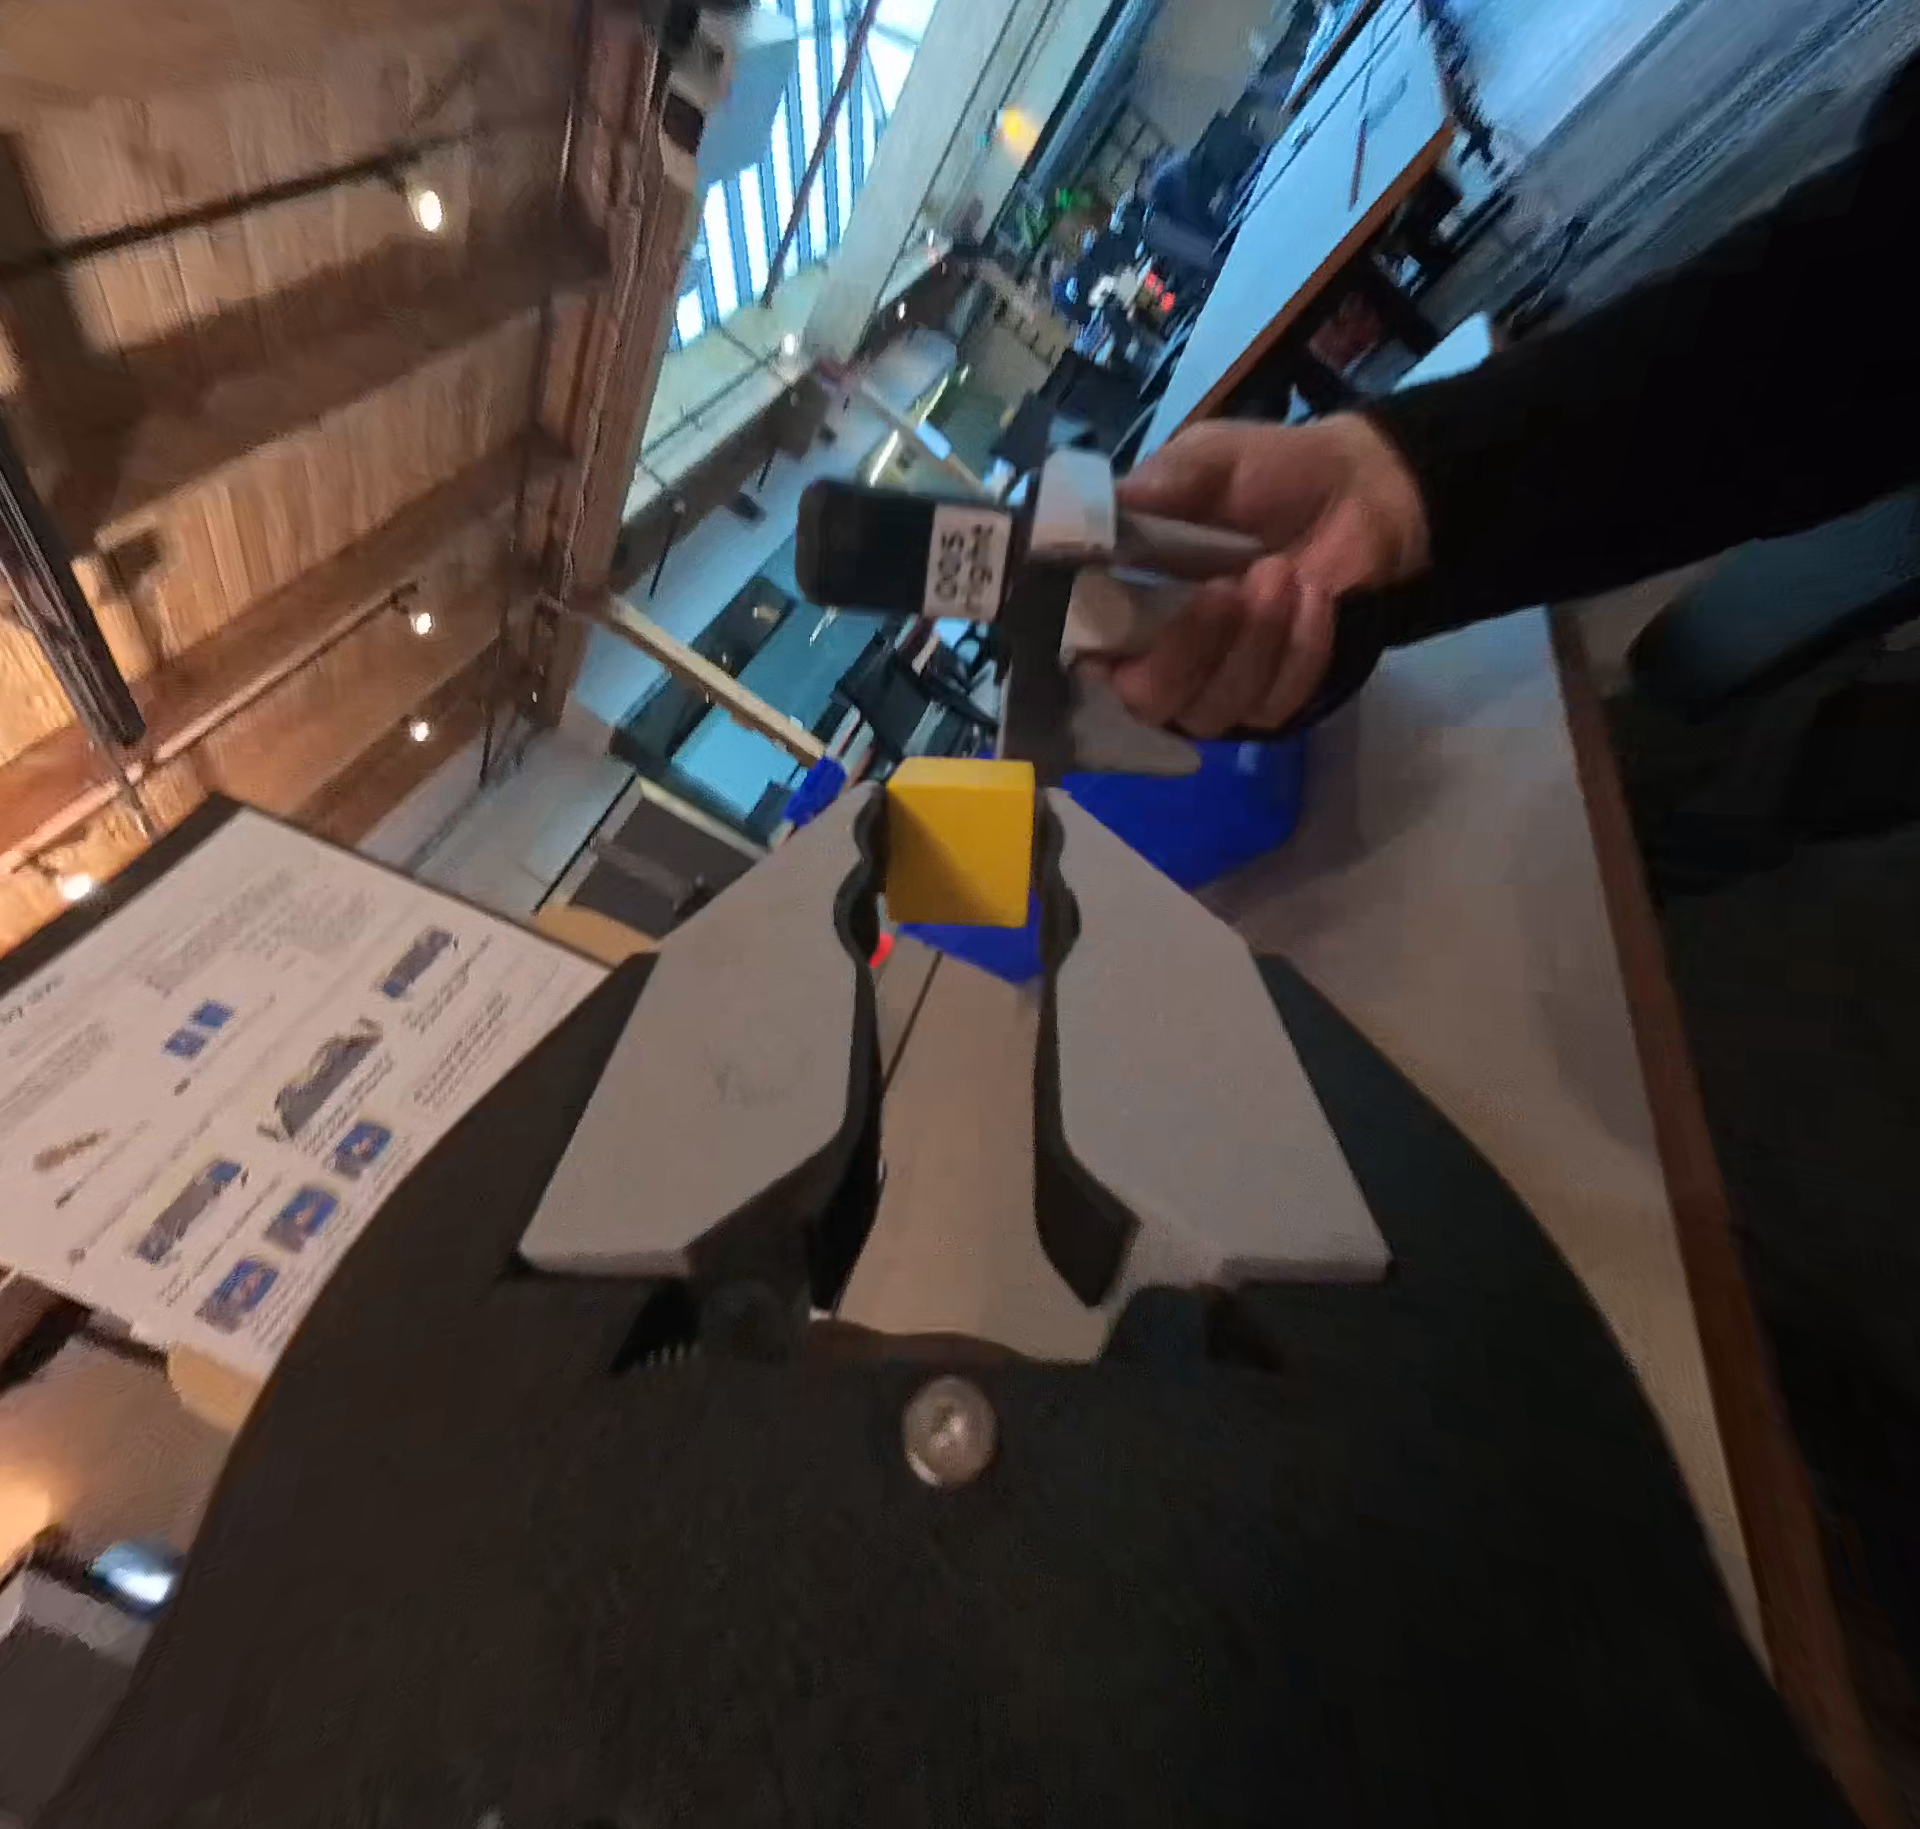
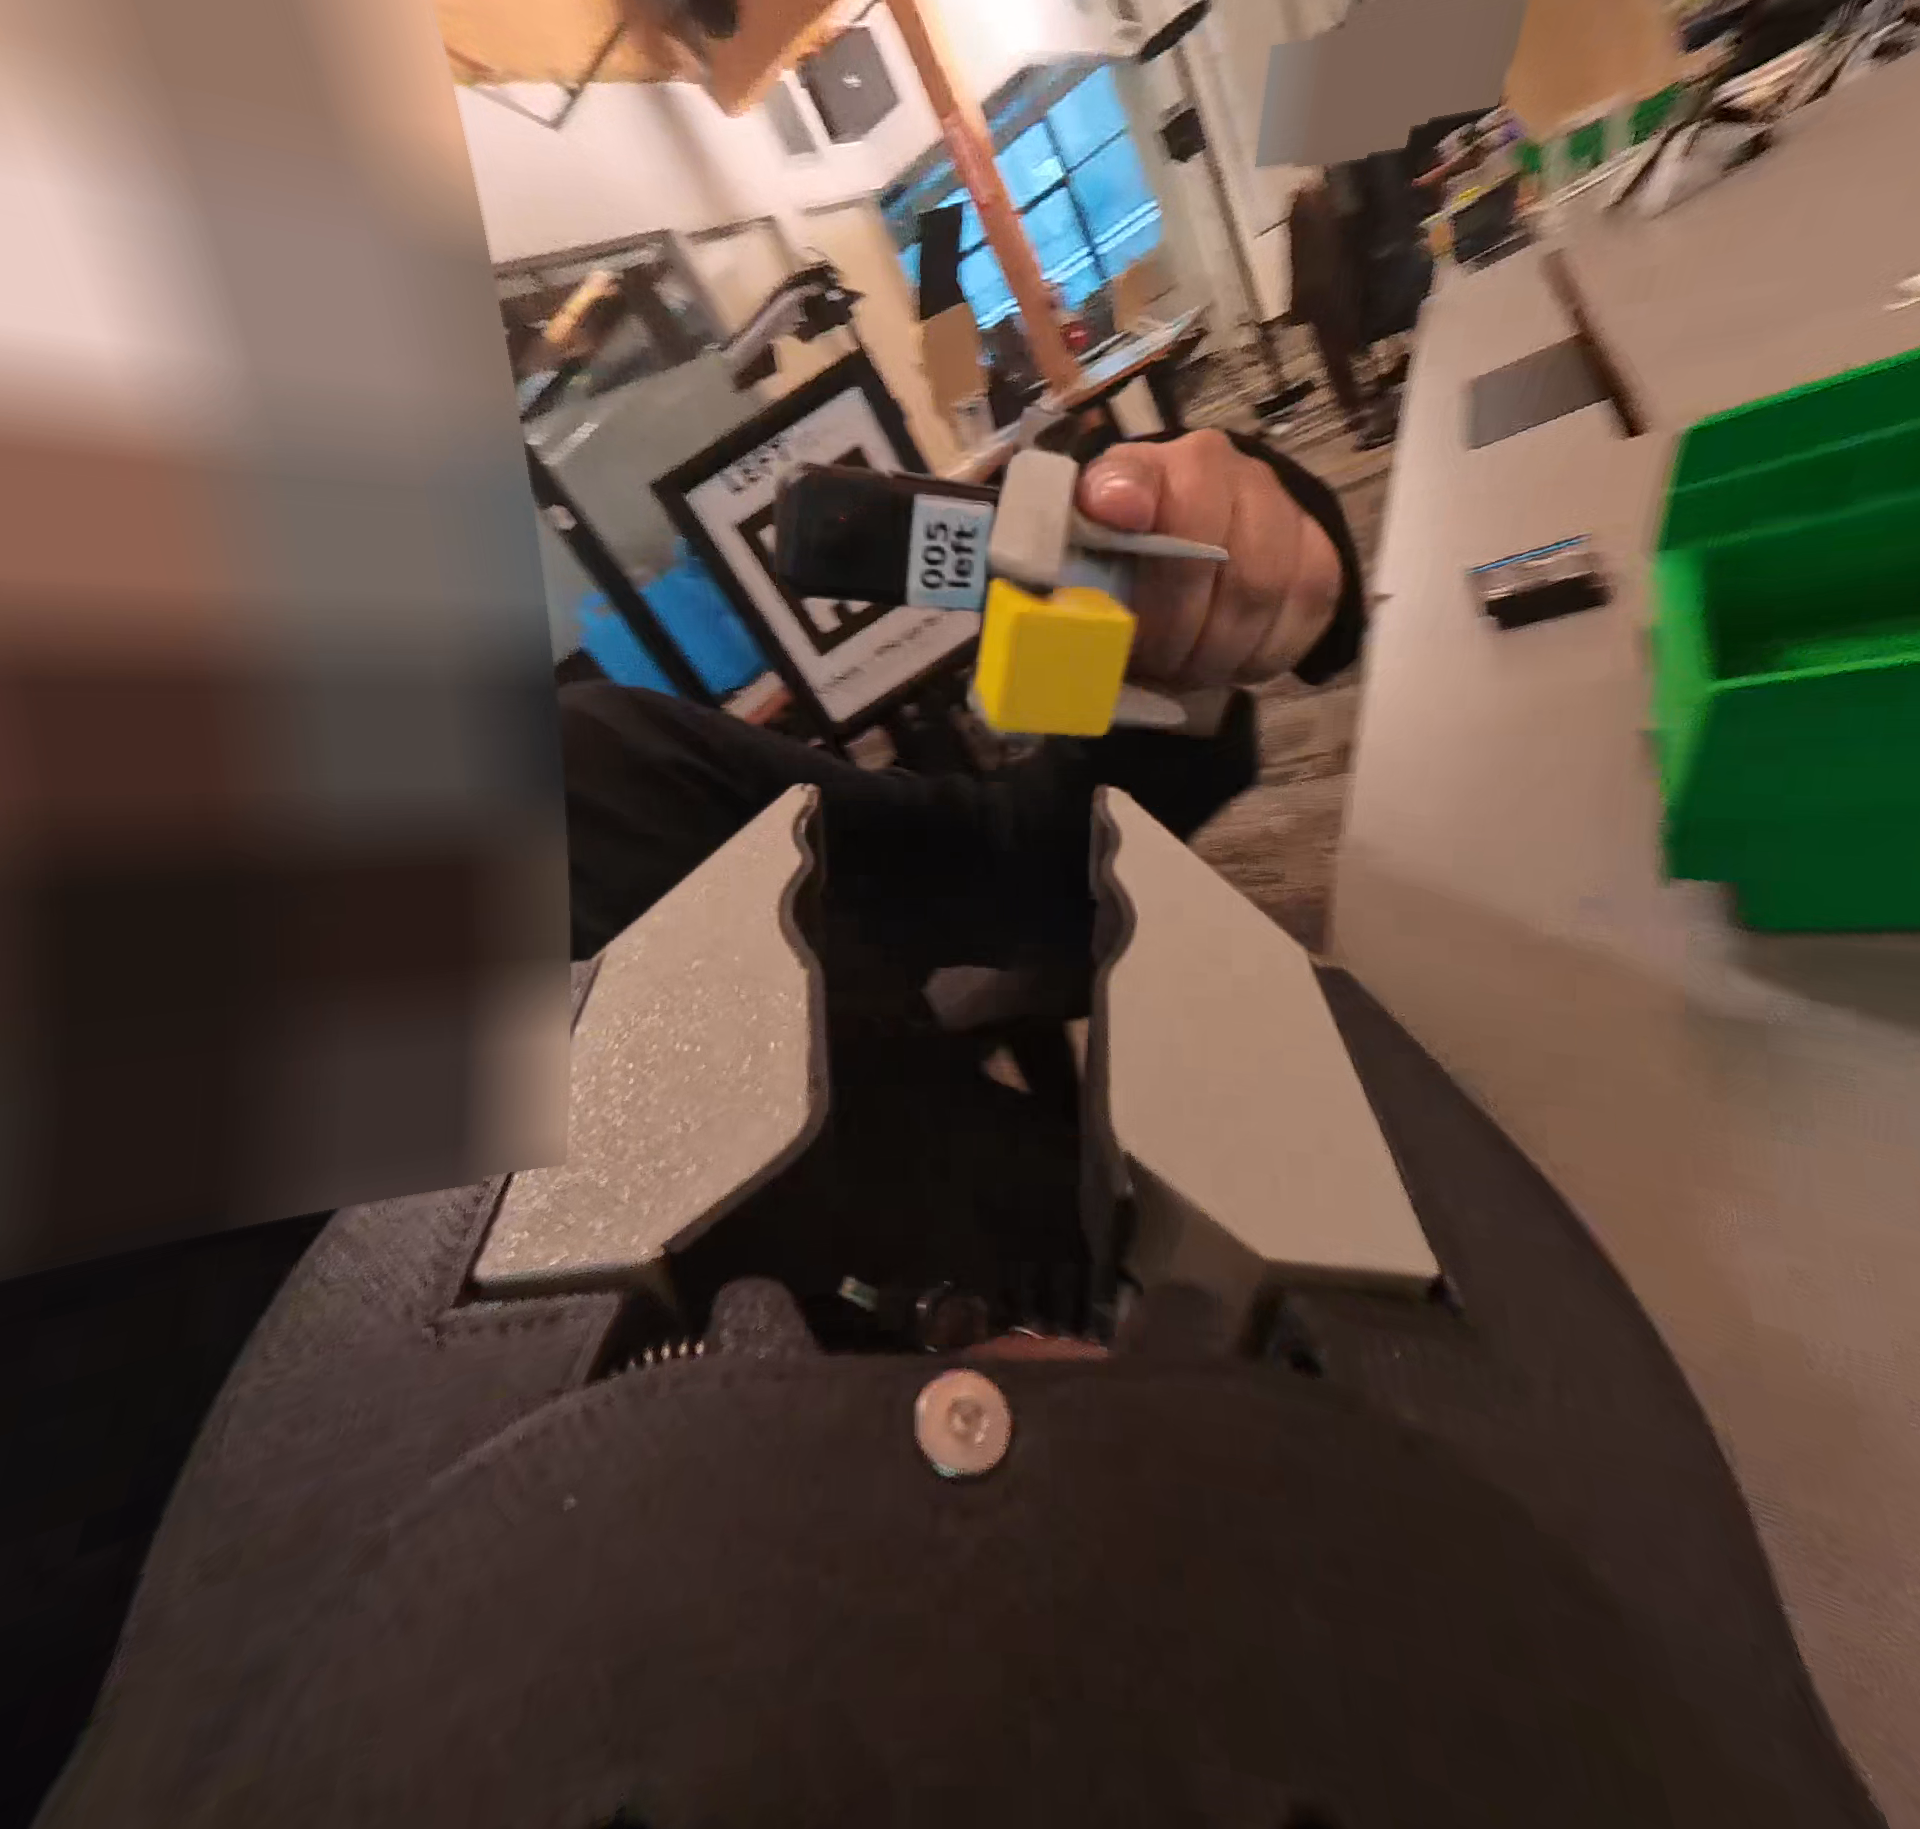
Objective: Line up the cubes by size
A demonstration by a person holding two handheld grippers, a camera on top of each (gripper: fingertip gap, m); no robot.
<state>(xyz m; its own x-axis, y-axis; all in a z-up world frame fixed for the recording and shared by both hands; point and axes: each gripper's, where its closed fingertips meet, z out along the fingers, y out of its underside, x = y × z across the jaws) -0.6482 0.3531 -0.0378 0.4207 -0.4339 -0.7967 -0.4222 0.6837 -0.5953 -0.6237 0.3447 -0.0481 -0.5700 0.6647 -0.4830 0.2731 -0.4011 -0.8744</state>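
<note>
Yellow cube [image 1: 961, 839] clamped between left gripper [image 1: 956, 844] fingertips, lifted clear of the table [image 1: 1455, 948]. Right gripper [image 2: 956, 865] jaws apart, empty. Risk: grip sits at the tips only; tilting or jolting could drop the cube away from the blue cube [image 1: 1195, 823] beyond it.

Grey-fingered black gripper [image 1: 958, 849], black sleeve [image 1: 1662, 449]

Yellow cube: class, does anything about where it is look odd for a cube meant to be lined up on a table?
Yes. The yellow cube is not on the table; it is clamped between the left tool fingers, held in the air. The right tool is open and empty. Nothing looks damaged.
</note>
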